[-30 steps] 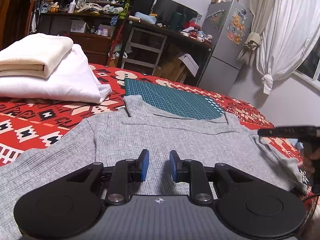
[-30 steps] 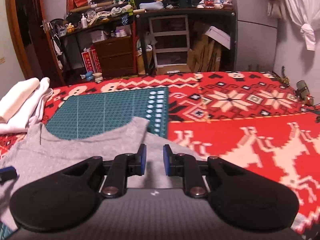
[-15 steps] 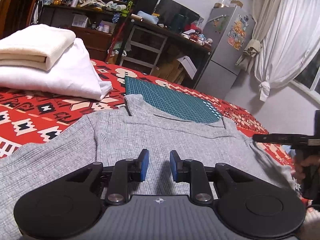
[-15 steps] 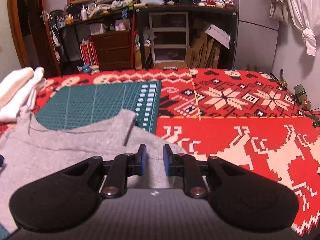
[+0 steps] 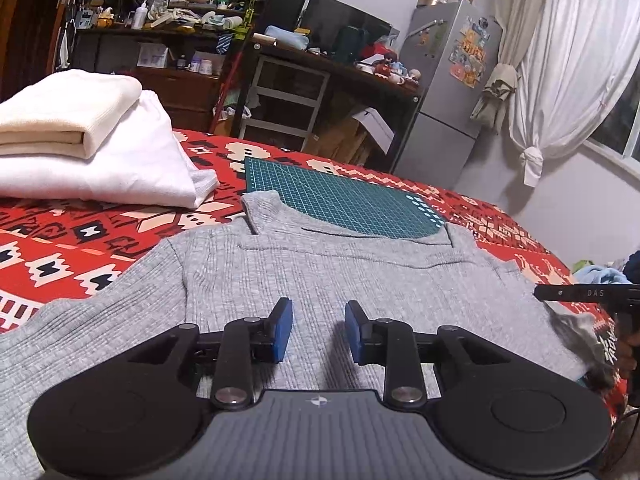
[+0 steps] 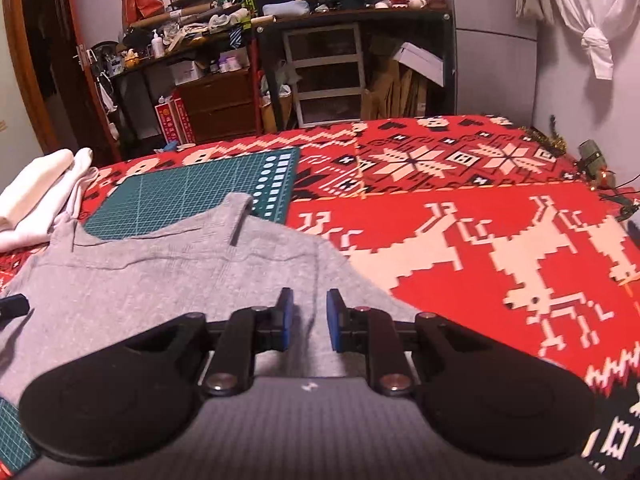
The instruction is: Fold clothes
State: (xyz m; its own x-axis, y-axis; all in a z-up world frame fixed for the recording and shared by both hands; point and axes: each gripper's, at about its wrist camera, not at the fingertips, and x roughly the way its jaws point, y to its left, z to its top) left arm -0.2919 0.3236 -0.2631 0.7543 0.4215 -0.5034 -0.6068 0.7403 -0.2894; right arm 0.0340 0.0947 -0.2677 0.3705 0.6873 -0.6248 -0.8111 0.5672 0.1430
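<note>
The grey ribbed sweater (image 5: 320,272) is found spread flat on the patterned bedspread (image 6: 480,240), collar over the cutting mat (image 5: 344,204), both tongs (image 5: 318,330) (image 6: 308,319) held released above it, presumably for gripping.

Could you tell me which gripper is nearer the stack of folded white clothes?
Left. The left gripper hovers over the grey sweater's middle, with the stack on its left; the right gripper is at the sweater's far shoulder.

So from my end the sweater (image 5: 320,276) is a ribbed heather grey, lying on a red blanket (image 6: 460,248) with cream and black pixel reindeer and snowflakes. The cutting mat (image 5: 344,200) is dark teal with a pale grid. Folded stack (image 5: 80,140) is cream over white. My gripper pads (image 5: 282,332) are blue on black arms.
</note>
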